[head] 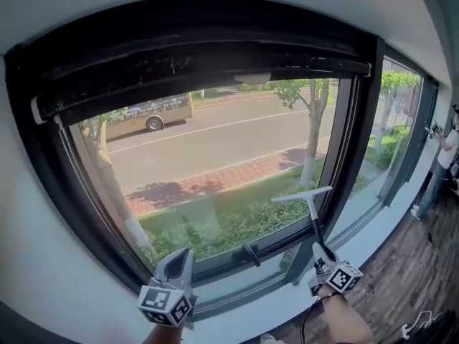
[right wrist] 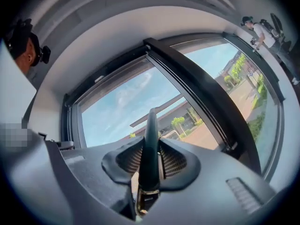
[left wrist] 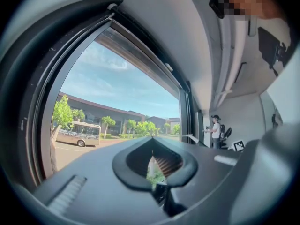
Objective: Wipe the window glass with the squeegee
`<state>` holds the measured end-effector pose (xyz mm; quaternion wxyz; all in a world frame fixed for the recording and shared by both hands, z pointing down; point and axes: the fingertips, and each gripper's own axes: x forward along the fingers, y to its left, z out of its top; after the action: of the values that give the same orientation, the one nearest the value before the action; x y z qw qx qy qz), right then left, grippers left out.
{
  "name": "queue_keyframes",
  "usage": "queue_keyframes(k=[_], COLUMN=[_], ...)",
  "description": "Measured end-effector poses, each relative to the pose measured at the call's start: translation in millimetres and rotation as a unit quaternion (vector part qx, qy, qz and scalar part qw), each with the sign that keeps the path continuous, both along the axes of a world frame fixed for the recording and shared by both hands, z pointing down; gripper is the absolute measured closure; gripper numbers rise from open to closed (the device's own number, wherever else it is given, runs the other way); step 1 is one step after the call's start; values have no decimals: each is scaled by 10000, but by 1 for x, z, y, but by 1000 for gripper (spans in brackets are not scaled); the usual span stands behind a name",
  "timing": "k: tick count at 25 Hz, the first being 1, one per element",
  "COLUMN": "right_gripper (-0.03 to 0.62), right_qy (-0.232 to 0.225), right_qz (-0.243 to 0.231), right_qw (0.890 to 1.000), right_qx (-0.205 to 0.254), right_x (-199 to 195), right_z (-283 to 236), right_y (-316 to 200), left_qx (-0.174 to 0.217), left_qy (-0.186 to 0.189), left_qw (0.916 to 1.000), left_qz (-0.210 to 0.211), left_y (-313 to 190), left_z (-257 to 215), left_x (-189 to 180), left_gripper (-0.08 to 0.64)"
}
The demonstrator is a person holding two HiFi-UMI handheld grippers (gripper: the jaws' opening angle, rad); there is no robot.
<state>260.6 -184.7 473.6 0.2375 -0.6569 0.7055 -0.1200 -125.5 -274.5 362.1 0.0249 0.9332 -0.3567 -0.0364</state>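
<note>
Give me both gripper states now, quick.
Left gripper: shut, with nothing between its jaws.
Right gripper: shut on the squeegee handle, blade up near the window glass.

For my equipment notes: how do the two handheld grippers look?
The left gripper and right gripper are grey, with black ribbed pads inside. Each carries a white cube with black square markers. A thin black cable hangs by the right one. No sleeves show.
</note>
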Motion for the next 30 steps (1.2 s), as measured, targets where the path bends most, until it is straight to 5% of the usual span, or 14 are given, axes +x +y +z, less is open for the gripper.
queue_keyframes(k=[9, 14, 21, 30], right_gripper=[492, 492, 492, 492], right_qy=[532, 717, 745, 689], right_qz=[-226, -421, -640, -732], right_qw=[9896, 9767, 9553, 9394], right_qx=[1317, 1979, 2790, 3278], right_x=[-49, -64, -75, -62], right_z=[-170, -236, -289, -335], right_y=[-18, -41, -84, -122], left_qx=[-100, -21, 191, 610], left_qy=[177, 125, -55, -42], left_qw=[9997, 9999, 9992, 9955], left_qz=[165, -112, -334, -727], left_y=[2, -8, -15, -21], left_z=[-1, -11, -39, -61], left_x=[-17, -29, -21, -36], left_gripper=[557, 557, 557, 557])
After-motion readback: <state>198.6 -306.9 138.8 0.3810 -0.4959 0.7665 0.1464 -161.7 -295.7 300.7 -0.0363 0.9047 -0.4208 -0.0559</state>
